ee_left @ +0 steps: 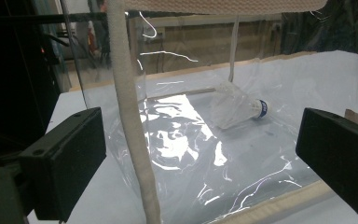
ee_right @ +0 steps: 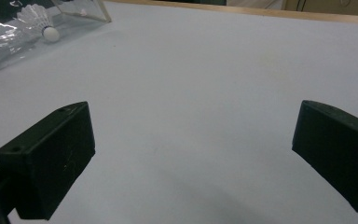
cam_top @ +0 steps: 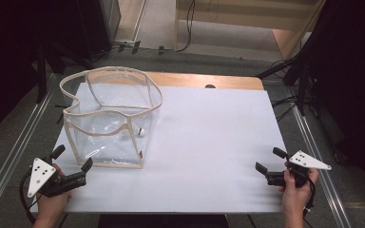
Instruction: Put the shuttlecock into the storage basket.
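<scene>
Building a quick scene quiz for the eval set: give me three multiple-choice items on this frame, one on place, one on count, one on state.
1. Where is the shuttlecock?
A. inside the clear bag
B. on the bare table
C. in the right tool

2. How many shuttlecocks show?
A. none
B. one
C. three

3. How do the jaws of the left tool stand?
A. shut on the bag's trim
B. shut on nothing
C. open

Key: 1 A, it lies on the bag's floor behind the clear wall. 2 B, a single one shows in the bag. 3 C, in the left gripper view the jaws stand wide apart with the bag's corner between them, gripping nothing.
</scene>
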The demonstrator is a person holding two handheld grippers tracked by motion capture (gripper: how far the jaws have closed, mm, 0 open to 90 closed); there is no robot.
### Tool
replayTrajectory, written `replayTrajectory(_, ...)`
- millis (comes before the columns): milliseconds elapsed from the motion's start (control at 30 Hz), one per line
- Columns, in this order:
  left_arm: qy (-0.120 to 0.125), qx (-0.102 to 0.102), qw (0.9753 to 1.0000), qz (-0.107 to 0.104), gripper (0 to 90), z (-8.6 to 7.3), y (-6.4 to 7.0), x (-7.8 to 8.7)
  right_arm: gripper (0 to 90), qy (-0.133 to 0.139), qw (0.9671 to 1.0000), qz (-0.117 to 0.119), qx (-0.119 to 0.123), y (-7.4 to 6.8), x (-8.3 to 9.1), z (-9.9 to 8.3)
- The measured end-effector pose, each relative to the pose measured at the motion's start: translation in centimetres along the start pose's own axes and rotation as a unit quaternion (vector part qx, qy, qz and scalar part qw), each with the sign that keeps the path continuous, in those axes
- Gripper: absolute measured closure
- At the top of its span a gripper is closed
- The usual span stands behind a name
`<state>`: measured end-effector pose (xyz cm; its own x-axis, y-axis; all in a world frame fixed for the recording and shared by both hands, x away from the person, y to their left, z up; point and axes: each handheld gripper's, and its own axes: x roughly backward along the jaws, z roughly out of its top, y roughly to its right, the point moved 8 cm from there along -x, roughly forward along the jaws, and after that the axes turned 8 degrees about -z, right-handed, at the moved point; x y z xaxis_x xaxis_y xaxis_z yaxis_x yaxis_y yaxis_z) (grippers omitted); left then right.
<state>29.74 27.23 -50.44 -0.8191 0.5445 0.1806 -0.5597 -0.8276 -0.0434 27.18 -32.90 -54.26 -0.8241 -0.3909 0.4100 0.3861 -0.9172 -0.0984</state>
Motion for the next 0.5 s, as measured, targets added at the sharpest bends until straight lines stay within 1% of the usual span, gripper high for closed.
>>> replayTrajectory(133, 0.000, 0.000, 1.0000, 0.000, 2.3, -0.01, -0.03, 0.02, 0.0, 0.001, 1.0000, -0.002, -0.004, 0.17, 0.19, -0.12)
replayTrajectory(300, 0.000, 0.001, 1.0000, -0.001, 2.3, 0.00, -0.04, 0.03, 0.0, 0.001, 1.0000, -0.005, 0.000, 0.06, 0.24, -0.12)
replayTrajectory(433, 0.001, 0.002, 1.0000, 0.000, 2.3, -0.01, -0.02, 0.06, 0.0, 0.001, 1.0000, -0.005, -0.003, 0.11, 0.37, -0.07)
replayTrajectory(500, 0.002, 0.003, 1.0000, -0.001, 2.3, 0.00, -0.03, 0.06, 0.0, -0.001, 0.9999, 0.005, -0.010, -0.03, 0.51, -0.04)
